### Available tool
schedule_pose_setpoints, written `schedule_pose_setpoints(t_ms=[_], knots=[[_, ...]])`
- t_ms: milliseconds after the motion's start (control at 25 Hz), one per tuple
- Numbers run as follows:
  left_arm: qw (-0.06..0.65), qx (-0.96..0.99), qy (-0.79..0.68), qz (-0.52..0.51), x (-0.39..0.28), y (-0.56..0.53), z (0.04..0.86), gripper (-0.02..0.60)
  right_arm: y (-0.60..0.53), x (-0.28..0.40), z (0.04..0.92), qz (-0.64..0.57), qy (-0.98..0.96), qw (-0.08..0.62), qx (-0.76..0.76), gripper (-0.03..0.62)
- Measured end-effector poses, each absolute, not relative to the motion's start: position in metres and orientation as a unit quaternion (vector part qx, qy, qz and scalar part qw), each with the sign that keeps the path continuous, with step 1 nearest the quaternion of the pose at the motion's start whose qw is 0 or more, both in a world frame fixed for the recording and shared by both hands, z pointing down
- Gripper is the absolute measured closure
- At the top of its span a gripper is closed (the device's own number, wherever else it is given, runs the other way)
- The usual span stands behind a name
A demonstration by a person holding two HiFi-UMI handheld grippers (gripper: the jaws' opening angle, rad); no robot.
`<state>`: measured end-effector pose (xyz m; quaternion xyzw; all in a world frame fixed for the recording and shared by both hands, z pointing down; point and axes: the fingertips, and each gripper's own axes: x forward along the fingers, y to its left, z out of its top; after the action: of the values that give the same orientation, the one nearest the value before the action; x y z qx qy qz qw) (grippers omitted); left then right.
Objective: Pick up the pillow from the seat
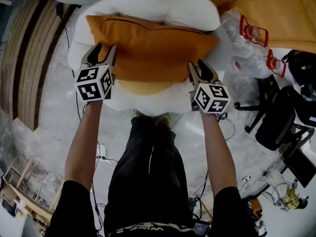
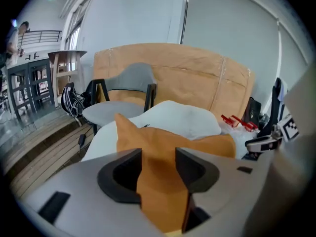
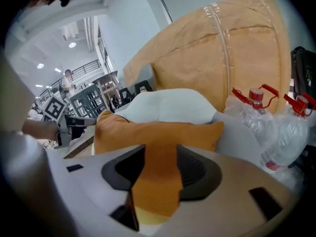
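Head view: white padded seat (image 1: pixel 163 4) straight ahead and below, with the orange pillow (image 1: pixel 148 46) lying on its front part. The pillow's long axis runs side to side across the person's front, so each end falls to one hand and neither arm is clearly nearer. Left gripper (image 1: pixel 104 51) is at the pillow's left end and right gripper (image 1: pixel 197 68) at its near right corner, well apart, with the whole pillow between them. Left gripper view: orange fabric fills the gap between the jaws from pad to pad, so the jaws are clamped on the pillow. Right gripper view: the same, jaws pinched on a fold of orange fabric. A paler yellow layer (image 1: pixel 145 87) shows under the pillow's near edge; cannot tell whether it is the pillow's underside or a second cushion. Cannot tell whether the pillow has left the seat. Judgement: with both ends gripped, the coming move is a straight lift, both hands rising together to keep the long axis level. Right of the seat, two clear bottles (image 1: pixel 254 33) with red handles lie among clear plastic wrap; contents cannot be made out.
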<state>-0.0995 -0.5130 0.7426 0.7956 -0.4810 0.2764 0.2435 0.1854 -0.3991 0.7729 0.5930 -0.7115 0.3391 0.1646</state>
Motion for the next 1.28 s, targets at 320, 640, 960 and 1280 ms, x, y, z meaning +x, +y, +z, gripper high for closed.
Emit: schedule_pose_setpoints(t_ms=[320, 640, 960, 1280], knots=[[0.23, 0.787, -0.506, 0.266, -0.11, -0.525, 0.762, 0.219, -0.414, 0.212, 0.811, 0.359, -0.668, 0.146, 0.635, 0.209], [0.253, 0.787, -0.5, 0.258, -0.109, -0.529, 0.775, 0.21, -0.422, 0.221, 0.849, 0.42, -0.648, 0.128, 0.623, 0.204], [0.267, 0.796, -0.49, 0.236, -0.099, -0.529, 0.78, 0.263, -0.432, 0.222, 0.859, 0.409, -0.652, 0.12, 0.627, 0.207], [0.278, 0.794, -0.485, 0.237, -0.092, -0.516, 0.787, 0.434, -0.42, 0.227, 0.865, 0.372, -0.649, 0.18, 0.639, 0.466]])
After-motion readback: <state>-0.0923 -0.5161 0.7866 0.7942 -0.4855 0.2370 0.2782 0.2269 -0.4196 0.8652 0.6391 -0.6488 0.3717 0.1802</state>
